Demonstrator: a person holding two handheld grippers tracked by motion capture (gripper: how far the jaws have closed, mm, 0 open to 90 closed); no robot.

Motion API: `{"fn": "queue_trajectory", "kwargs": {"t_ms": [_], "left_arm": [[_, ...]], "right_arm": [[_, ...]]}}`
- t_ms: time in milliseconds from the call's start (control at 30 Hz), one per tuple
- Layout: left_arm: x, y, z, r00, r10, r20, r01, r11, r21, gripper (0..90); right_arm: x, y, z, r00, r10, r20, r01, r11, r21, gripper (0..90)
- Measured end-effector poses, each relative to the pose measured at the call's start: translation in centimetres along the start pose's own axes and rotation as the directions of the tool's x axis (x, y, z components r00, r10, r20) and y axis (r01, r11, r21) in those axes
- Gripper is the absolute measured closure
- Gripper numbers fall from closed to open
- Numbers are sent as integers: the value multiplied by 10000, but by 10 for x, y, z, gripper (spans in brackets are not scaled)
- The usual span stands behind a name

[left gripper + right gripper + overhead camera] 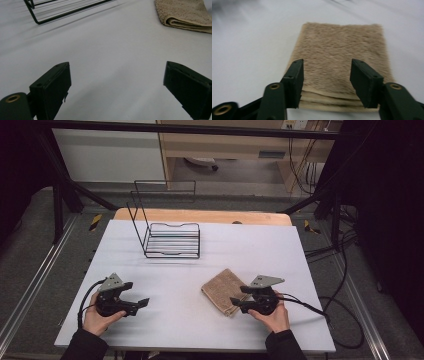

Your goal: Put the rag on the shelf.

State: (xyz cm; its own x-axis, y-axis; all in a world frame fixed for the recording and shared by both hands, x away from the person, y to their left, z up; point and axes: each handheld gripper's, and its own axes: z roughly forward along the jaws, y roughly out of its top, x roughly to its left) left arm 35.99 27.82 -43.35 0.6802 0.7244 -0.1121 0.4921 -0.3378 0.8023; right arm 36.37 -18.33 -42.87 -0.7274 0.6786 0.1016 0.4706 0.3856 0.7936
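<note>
A folded tan towel lies flat on the white table, right of centre. My right gripper sits at the towel's near right edge, jaws open, pointing left across it. In the right gripper view the two black jaws stand apart over the towel, above its layered folded edge, with nothing pinched. My left gripper rests at the near left of the table, open and empty, well away from the towel. Its jaws are spread wide over bare tabletop, with the towel at the upper right.
A black wire rack with a tall back frame stands at the far middle of the table; its base bars cross the left gripper view's top. A wooden strip runs along the far edge. Cables trail off the table's right side.
</note>
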Motion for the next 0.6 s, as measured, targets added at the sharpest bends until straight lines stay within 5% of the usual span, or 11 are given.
{"fn": "queue_trajectory", "kwargs": {"t_ms": [300,600], "left_arm": [[-18,17,14,9994,263,210,-268,9993,255,94],[-43,45,43,9970,547,552,-572,9974,433,148]], "right_arm": [[-22,-10,-10,9914,1023,818,-1005,9946,-257,223],[-32,-15,-8,9815,1470,1226,-1473,9891,-69,170]]}}
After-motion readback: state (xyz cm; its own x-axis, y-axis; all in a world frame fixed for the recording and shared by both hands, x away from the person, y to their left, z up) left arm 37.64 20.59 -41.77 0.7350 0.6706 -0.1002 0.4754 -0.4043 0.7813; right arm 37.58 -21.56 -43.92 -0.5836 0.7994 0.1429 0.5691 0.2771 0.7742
